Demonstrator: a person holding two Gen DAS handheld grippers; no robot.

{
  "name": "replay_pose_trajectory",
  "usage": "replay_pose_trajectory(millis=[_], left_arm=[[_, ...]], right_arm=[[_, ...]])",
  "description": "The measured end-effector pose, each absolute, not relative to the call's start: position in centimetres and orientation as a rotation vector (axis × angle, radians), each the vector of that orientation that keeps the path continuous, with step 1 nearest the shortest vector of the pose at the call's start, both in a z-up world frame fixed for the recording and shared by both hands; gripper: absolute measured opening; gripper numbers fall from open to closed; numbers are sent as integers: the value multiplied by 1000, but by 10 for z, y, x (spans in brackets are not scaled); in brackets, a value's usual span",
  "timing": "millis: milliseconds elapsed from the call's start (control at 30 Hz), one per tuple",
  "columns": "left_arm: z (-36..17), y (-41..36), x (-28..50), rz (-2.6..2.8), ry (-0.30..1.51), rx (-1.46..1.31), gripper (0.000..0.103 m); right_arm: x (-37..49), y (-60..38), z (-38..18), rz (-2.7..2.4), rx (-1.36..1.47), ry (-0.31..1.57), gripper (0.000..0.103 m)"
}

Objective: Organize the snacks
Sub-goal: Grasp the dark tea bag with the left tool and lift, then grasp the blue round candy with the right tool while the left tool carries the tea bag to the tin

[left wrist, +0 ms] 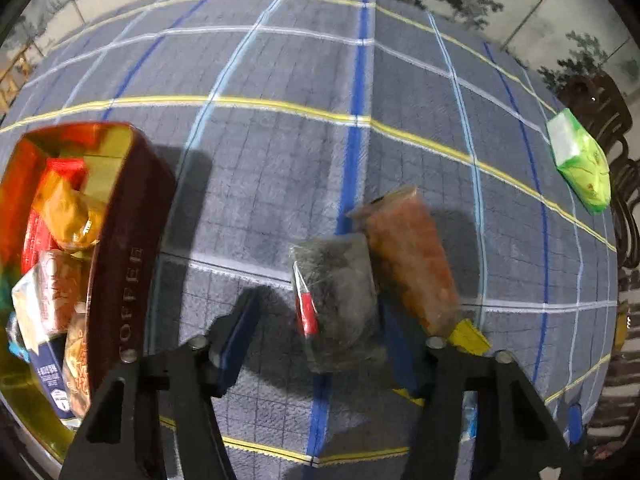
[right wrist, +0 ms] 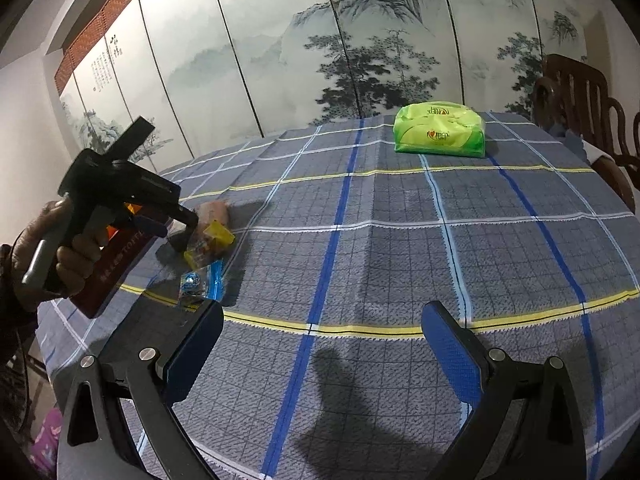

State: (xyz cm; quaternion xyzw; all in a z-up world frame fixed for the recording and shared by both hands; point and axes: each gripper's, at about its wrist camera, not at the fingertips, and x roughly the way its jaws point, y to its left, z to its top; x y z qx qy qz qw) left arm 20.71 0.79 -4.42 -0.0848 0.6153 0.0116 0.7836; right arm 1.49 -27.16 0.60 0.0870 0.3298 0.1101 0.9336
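Plaid tablecloth (right wrist: 360,240); painted folding screen (right wrist: 280,52) behind table.

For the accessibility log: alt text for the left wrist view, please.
The open left claw hovers over a dark snack packet beside a reddish one on a plaid tablecloth; a snack-filled tin stands left, a green pack far right.

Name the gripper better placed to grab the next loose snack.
Left. The left gripper hangs open right over the dark snack packet, beside the box. The right gripper is open over bare tablecloth.
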Motion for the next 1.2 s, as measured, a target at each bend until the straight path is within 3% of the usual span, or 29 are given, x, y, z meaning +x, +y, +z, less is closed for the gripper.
replay_pose_trajectory(millis=[67, 300, 367, 467, 733, 1100, 1200], left_arm=[[-44, 6, 204, 46, 1334, -161, 34], [-45, -3, 208, 45, 1323, -105, 37], [-45, -5, 205, 47, 1298, -77, 31], [-45, -5, 199, 16, 1281, -81, 31], [-6, 0, 113, -117, 1192, -110, 31], [24, 14, 54, -177, 1165, -138, 31], [30, 22, 47, -180, 1156, -144, 31]], right_arm=[[15, -271, 6, 223, 178, 674, 99], [17, -272, 6, 225, 182, 680, 99], [17, -272, 6, 225, 182, 682, 99], [19, -270, 5, 225, 178, 693, 99], [22, -264, 4, 255, 146, 719, 99], [53, -166, 12, 471, -5, 774, 99], [68, -151, 7, 462, -26, 794, 93]])
